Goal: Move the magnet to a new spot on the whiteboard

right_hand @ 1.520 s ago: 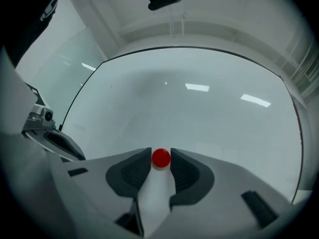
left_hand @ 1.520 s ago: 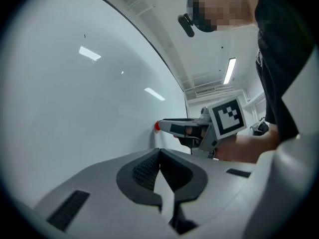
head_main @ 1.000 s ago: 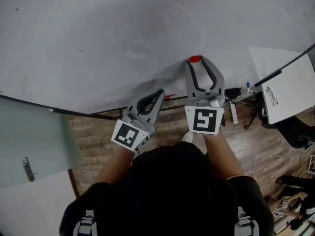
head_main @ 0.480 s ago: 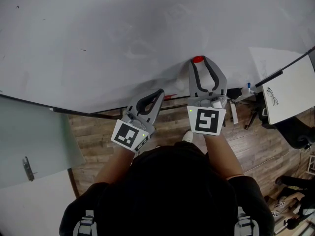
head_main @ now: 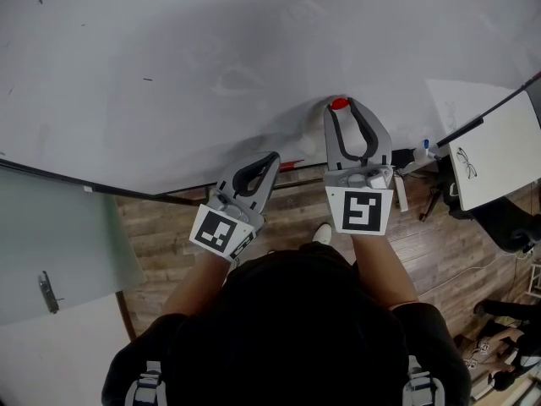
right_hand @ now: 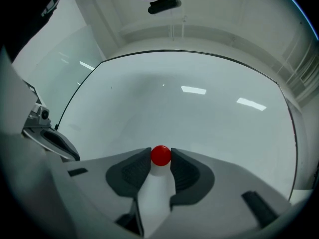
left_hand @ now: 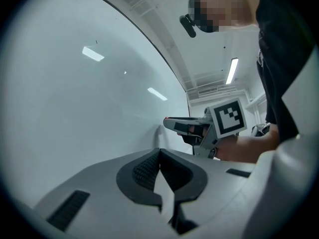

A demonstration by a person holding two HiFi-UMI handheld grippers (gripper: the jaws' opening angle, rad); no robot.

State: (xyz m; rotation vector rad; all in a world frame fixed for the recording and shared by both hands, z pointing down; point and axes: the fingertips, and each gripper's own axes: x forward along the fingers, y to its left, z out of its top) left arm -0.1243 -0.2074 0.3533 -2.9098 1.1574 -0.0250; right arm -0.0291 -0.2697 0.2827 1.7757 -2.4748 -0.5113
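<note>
While the left claw (head_main: 267, 162) idles pressed together and empty by the whiteboard's (head_main: 169, 57) lower edge, the right claw (head_main: 341, 108) at its 2 o'clock has just been closing and now pinches the red magnet (right_hand: 160, 155), which is flat on the board. Best bet: squeeze evenly, pull straight off without dragging, carry it toward bare board at 11 o'clock, and seat it flat before releasing.
</note>
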